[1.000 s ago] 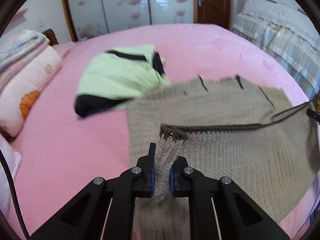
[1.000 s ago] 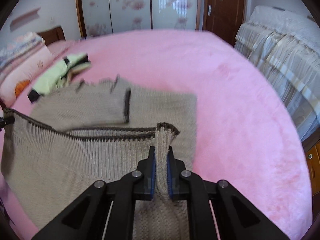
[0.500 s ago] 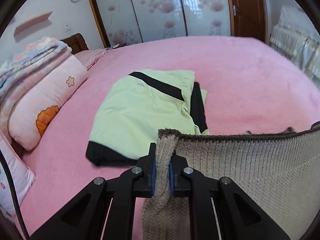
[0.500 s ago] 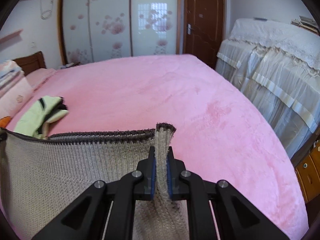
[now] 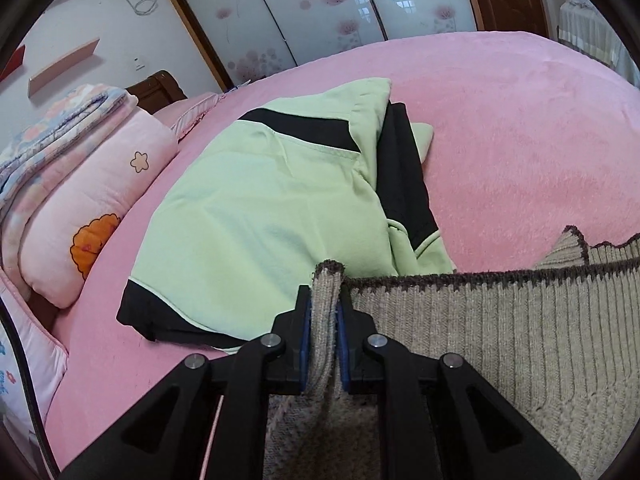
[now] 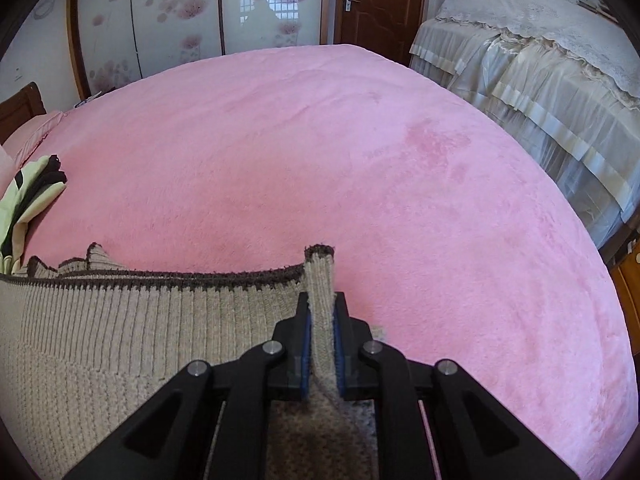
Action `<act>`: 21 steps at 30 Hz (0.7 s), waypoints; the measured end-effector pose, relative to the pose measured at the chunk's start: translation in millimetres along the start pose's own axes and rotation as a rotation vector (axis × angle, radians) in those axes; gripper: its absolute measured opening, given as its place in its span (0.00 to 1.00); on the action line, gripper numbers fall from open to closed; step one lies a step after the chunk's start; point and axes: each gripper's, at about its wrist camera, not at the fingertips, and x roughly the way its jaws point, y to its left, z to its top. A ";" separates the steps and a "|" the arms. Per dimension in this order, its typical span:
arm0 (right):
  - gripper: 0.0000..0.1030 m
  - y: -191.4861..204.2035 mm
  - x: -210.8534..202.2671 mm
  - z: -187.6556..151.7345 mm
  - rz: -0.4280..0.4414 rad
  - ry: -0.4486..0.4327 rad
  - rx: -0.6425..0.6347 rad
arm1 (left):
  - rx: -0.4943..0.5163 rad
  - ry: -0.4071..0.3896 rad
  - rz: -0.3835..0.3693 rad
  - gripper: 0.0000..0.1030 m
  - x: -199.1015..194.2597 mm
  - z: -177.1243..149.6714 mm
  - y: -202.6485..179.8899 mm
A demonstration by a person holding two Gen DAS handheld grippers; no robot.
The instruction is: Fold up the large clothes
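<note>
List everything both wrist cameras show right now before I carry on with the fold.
knit sweater: one, beige with dark brown trim, hem stretched between both tongs above the bed
jacket: one, pale green with black panels, folded on the bed, left of the sweater
bed cover: one, pink, under everything
pillow: one, pink with flower print, left edge of the bed
folded quilt: one, pastel floral, on the pillow
second bed: one, cream lace cover, far right
wardrobe doors: floral, back wall
door: one, brown
left tongs: shut on the hem
right tongs: shut on the hem
</note>
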 end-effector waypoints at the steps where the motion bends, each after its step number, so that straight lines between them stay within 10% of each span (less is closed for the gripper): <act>1: 0.16 -0.4 -2.3 1.2 0.004 0.003 0.007 | -0.012 0.001 -0.005 0.18 -2.0 1.0 3.6; 6: 0.21 -13.7 -38.2 15.0 0.109 -0.037 0.110 | -0.157 -0.030 -0.077 0.69 -38.7 9.4 44.2; 15: 0.21 26.0 -129.5 17.9 0.263 -0.097 0.054 | -0.138 -0.139 -0.231 0.69 -150.9 7.1 61.5; 21: 0.21 99.3 -108.2 -11.3 0.324 -0.008 -0.052 | -0.150 0.028 -0.312 0.69 -136.7 -25.3 14.1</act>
